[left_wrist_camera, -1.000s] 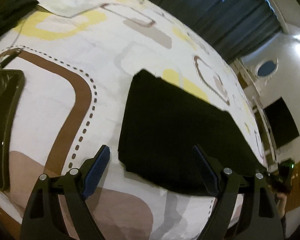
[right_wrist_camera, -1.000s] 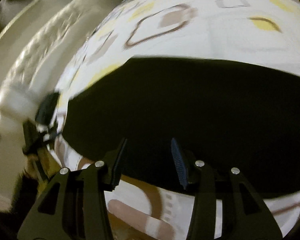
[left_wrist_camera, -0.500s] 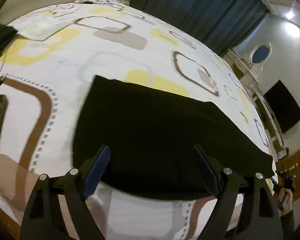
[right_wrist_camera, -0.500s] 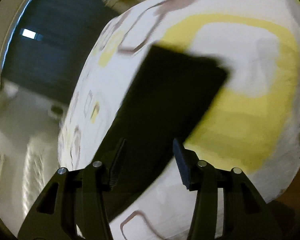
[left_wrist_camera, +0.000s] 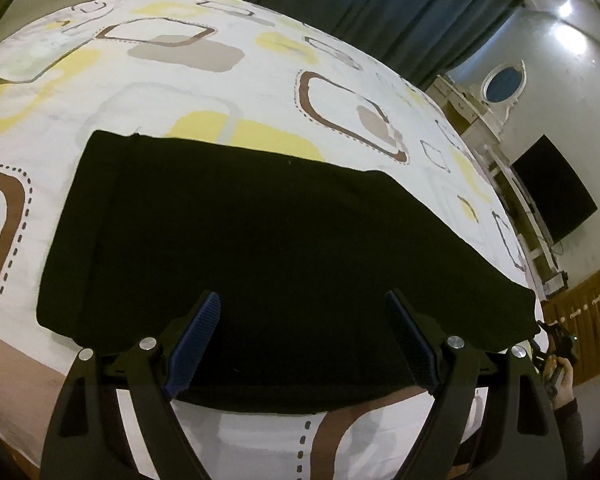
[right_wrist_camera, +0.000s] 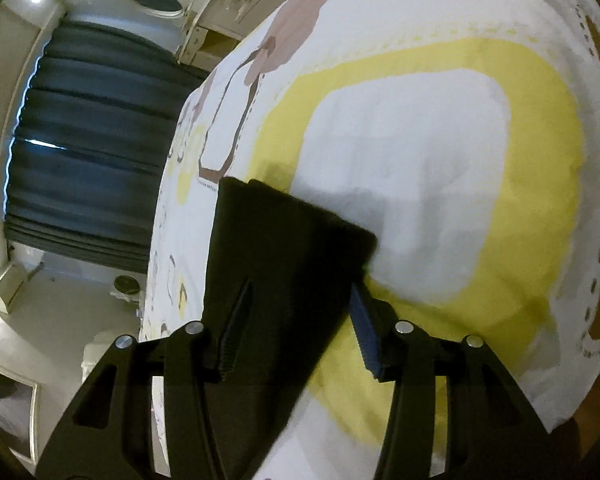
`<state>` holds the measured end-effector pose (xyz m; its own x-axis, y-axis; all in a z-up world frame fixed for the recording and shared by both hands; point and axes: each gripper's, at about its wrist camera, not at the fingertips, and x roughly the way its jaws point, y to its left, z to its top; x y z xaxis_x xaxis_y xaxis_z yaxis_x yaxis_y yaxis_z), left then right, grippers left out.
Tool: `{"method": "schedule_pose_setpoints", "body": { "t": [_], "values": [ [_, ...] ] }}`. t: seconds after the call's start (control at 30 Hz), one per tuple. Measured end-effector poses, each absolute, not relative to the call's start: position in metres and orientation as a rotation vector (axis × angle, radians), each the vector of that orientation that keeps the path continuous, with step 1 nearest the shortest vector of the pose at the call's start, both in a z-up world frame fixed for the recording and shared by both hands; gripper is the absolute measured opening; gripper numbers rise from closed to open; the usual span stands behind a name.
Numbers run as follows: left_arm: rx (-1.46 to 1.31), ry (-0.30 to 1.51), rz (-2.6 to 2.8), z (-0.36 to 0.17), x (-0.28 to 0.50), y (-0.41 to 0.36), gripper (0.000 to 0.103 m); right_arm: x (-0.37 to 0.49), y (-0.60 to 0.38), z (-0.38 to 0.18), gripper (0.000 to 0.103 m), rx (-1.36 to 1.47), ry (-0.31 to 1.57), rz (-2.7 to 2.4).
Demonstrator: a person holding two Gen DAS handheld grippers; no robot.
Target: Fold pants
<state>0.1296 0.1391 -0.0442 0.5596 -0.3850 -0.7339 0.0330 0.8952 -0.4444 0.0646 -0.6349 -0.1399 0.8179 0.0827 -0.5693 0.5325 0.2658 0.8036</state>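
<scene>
Black pants (left_wrist_camera: 260, 232) lie flat on the bed as one long band, running left to right in the left wrist view. My left gripper (left_wrist_camera: 302, 308) hovers over the band's near edge, open wide with nothing between its fingers. In the right wrist view the narrow end of the pants (right_wrist_camera: 284, 248) lies on a yellow patch of the sheet. My right gripper (right_wrist_camera: 300, 296) stands half open above that end, its fingers straddling the cloth without pinching it. A hand (left_wrist_camera: 562, 376) shows at the band's right end in the left wrist view.
The bed sheet (left_wrist_camera: 180, 92) is white with yellow, brown and grey shapes, and its edge drops off near the right gripper (right_wrist_camera: 560, 400). Dark curtains (left_wrist_camera: 380, 8), a dresser with an oval mirror (left_wrist_camera: 504, 84) and a dark wall screen (left_wrist_camera: 552, 188) stand beyond the bed.
The left gripper has slid sideways, so the pants now lie centred under it. The right gripper has swung and rolled from the long side of the pants to their narrow end.
</scene>
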Motion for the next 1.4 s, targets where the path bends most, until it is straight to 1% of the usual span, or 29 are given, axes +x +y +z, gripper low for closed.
{"method": "schedule_pose_setpoints", "body": {
  "t": [0.07, 0.13, 0.2, 0.23, 0.3, 0.37, 0.5, 0.77, 1.17, 1.4],
  "values": [
    [-0.412, 0.96, -0.25, -0.047, 0.13, 0.138, 0.083, 0.068, -0.634, -0.143, 0.047, 1.274, 0.575, -0.325],
    [-0.417, 0.962, -0.249, -0.049, 0.129, 0.137, 0.083, 0.069, -0.636, -0.145, 0.04, 1.252, 0.591, -0.335],
    [-0.418, 0.964, -0.252, -0.05, 0.129, 0.136, 0.083, 0.071, -0.639, -0.146, 0.026, 1.223, 0.614, -0.343],
    [-0.414, 0.966, -0.252, -0.051, 0.129, 0.134, 0.083, 0.075, -0.643, -0.146, 0.024, 1.217, 0.62, -0.34],
    [-0.408, 0.968, -0.252, -0.052, 0.129, 0.132, 0.083, 0.074, -0.644, -0.147, 0.015, 1.216, 0.617, -0.324],
    [-0.402, 0.971, -0.251, -0.052, 0.13, 0.131, 0.083, 0.07, -0.645, -0.146, 0.012, 1.21, 0.609, -0.309],
    [-0.395, 0.97, -0.252, -0.052, 0.13, 0.128, 0.083, 0.067, -0.639, -0.134, 0.011, 1.187, 0.554, -0.286],
    [-0.374, 0.96, -0.256, -0.052, 0.131, 0.121, 0.083, 0.087, -0.608, -0.082, 0.011, 1.088, 0.485, -0.162],
    [-0.352, 0.945, -0.253, -0.054, 0.13, 0.118, 0.083, 0.137, -0.494, -0.025, 0.011, 0.872, 0.558, 0.074],
    [-0.378, 0.935, -0.262, -0.055, 0.126, 0.121, 0.083, 0.159, -0.426, -0.019, 0.011, 0.796, 0.623, 0.187]
  ]
}}
